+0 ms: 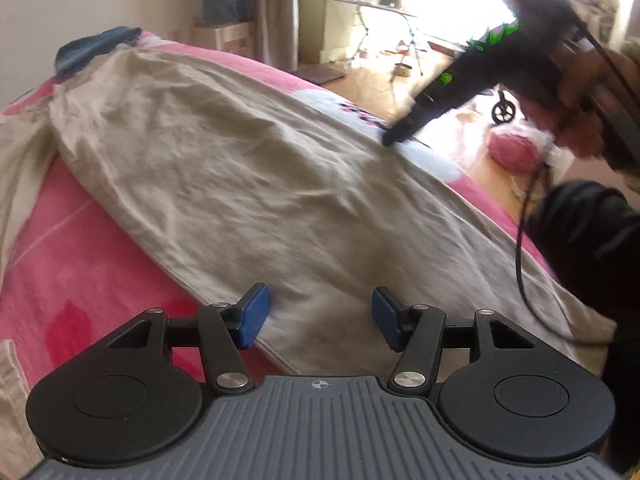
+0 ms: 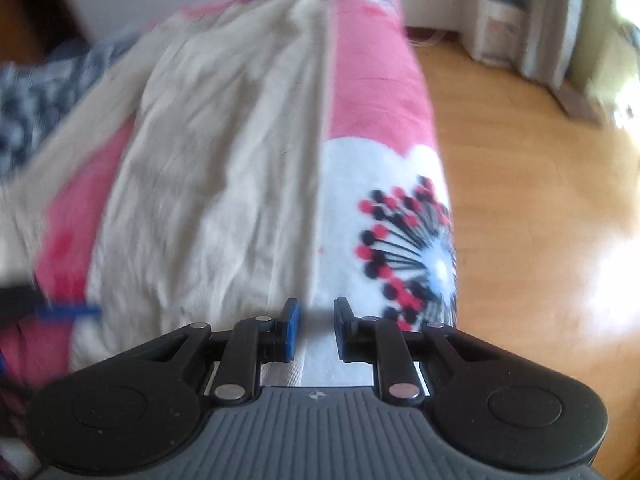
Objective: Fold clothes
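Note:
A wrinkled beige garment (image 1: 240,168) lies spread lengthwise on a bed with a pink-and-white floral cover (image 1: 72,264). My left gripper (image 1: 319,317) is open, its blue pads (image 1: 252,316) hovering over the garment's near hem with nothing between them. My right gripper (image 2: 317,330) is open with a narrower gap, low over the garment's right edge (image 2: 312,200) where it meets the white part of the cover (image 2: 352,184). In the left wrist view the right gripper (image 1: 394,134) reaches down to that far edge, held by a hand (image 1: 576,120).
A dark blue cloth (image 1: 92,50) lies at the bed's far end and a black-and-white patterned cloth (image 2: 24,108) at its left. The bed's right side drops to a wooden floor (image 2: 520,160). A black cable (image 1: 520,248) hangs beside the person's dark-clad leg (image 1: 592,240).

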### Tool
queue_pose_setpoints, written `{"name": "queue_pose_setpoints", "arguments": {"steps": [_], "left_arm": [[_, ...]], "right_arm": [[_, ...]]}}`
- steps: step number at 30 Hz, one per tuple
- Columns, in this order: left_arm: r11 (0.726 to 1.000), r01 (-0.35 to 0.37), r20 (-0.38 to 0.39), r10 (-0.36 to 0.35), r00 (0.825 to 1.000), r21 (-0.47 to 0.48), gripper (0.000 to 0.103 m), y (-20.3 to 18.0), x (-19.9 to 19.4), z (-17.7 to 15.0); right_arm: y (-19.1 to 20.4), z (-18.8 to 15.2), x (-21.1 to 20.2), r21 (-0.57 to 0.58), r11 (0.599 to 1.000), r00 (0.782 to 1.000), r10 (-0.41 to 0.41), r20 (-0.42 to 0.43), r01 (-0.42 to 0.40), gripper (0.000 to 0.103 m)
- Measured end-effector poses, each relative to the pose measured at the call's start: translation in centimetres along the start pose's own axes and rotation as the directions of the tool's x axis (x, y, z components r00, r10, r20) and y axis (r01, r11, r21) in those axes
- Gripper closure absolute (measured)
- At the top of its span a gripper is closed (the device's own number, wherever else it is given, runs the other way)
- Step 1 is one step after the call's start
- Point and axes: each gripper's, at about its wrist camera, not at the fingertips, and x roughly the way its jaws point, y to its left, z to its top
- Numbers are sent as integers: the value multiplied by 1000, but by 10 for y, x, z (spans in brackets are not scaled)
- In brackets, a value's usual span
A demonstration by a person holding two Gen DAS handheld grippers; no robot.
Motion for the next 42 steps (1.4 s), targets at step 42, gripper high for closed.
{"name": "queue_pose_setpoints", "arguments": {"steps": [42], "left_arm": [[936,325,-102,-313,944,132,44,-65,-14,-22]], "right_arm": [[-16,-56,-45,180,984,1000,-9,0,9,100]]}}
